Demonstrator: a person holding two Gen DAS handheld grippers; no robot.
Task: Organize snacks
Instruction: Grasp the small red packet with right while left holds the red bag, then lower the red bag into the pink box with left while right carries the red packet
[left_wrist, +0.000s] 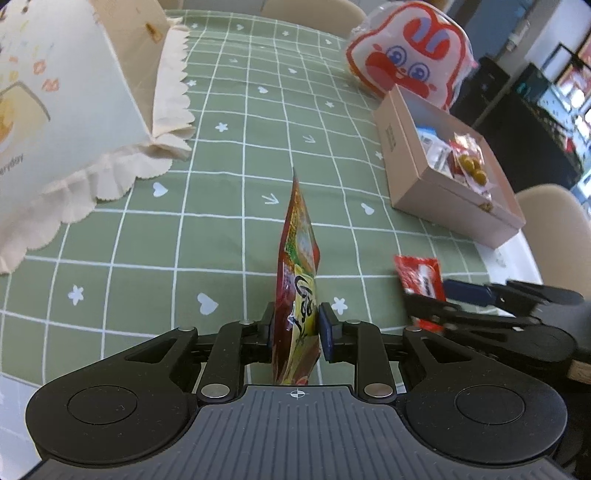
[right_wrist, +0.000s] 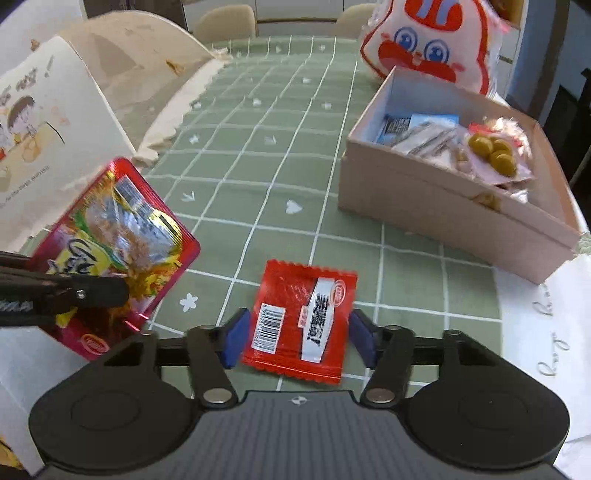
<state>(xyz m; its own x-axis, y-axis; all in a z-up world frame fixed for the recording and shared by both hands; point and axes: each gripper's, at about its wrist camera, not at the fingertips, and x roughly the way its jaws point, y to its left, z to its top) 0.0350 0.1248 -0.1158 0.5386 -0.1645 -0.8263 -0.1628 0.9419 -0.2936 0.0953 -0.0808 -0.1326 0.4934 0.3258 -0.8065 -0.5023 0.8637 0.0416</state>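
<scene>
Two grippers, two snack packets, one half-filled box on your green checked tablecloth (right_wrist: 280, 177).

From the left: the frilled cream bag (left_wrist: 74, 122) looms close; your left gripper (left_wrist: 297, 326) pinches the yellow-and-red packet (left_wrist: 297, 258) edge-on above the cloth; your right gripper (right_wrist: 295, 332) sits spread wide around the flat red packet (right_wrist: 301, 319), pads (right_wrist: 232, 338) not touching it; the pink box (right_wrist: 443, 206) of snacks lies to the right with open cloth between, and the rabbit cushion (right_wrist: 428, 40) stands behind it.
</scene>
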